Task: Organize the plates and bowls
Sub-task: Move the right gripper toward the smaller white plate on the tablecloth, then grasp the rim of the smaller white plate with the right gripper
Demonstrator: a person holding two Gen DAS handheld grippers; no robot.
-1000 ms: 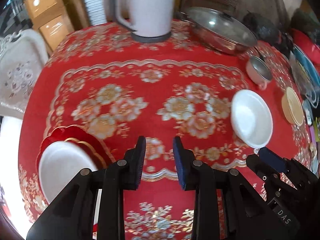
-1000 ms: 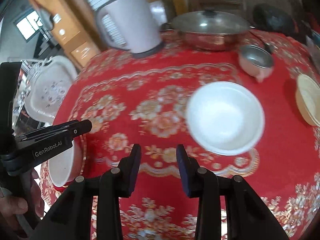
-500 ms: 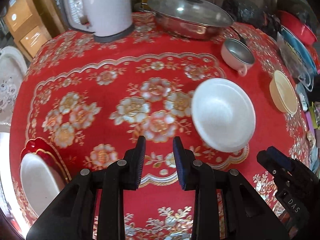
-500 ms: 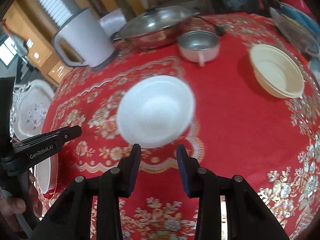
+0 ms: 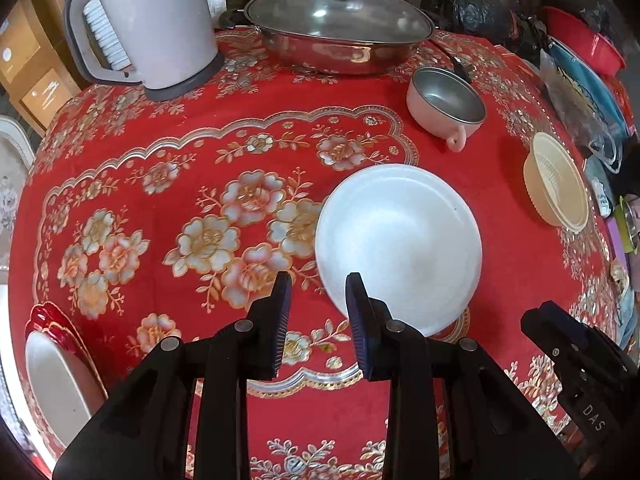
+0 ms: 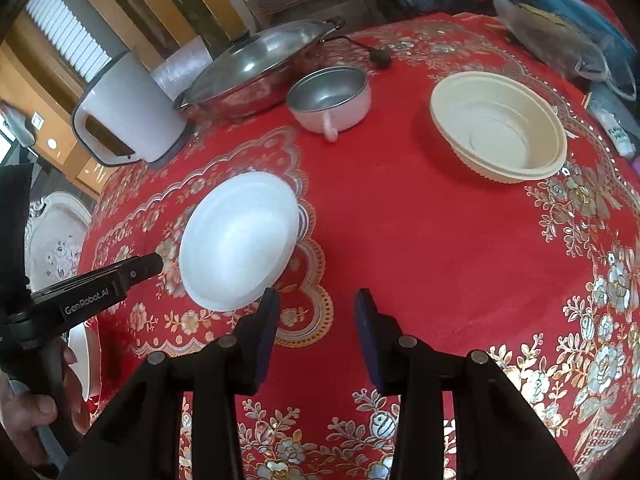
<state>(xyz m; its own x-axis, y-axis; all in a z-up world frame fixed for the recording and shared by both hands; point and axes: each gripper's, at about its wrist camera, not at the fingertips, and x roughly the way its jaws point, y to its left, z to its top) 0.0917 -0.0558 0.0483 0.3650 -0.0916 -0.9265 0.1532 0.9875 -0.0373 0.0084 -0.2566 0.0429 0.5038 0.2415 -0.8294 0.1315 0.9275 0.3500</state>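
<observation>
Left wrist view: the left gripper (image 5: pixel 316 292) tilts steeply down over a red flower-patterned tablecloth (image 5: pixel 168 184), its jaws slightly parted with nothing between them. One shallow round white plate (image 5: pixel 398 246) lies just beyond its right fingertip. Two bowls sit farther right: a pink steel-lined bowl with a handle (image 5: pixel 446 104) and a cream ribbed plastic bowl (image 5: pixel 556 184). A white plate on a red scalloped dish (image 5: pixel 56 368) lies near left. A white electric kettle (image 5: pixel 156 20) and a lidded steel pan (image 5: pixel 340 36) stand far.

Right wrist view: the right gripper (image 6: pixel 316 312) also points down, jaws apart, empty and just opening wider. One white plate (image 6: pixel 240 240) lies left of it, with the left gripper's tip (image 6: pixel 150 266) beside the plate's left rim. A hand (image 6: pixel 36 412) grips that tool.
</observation>
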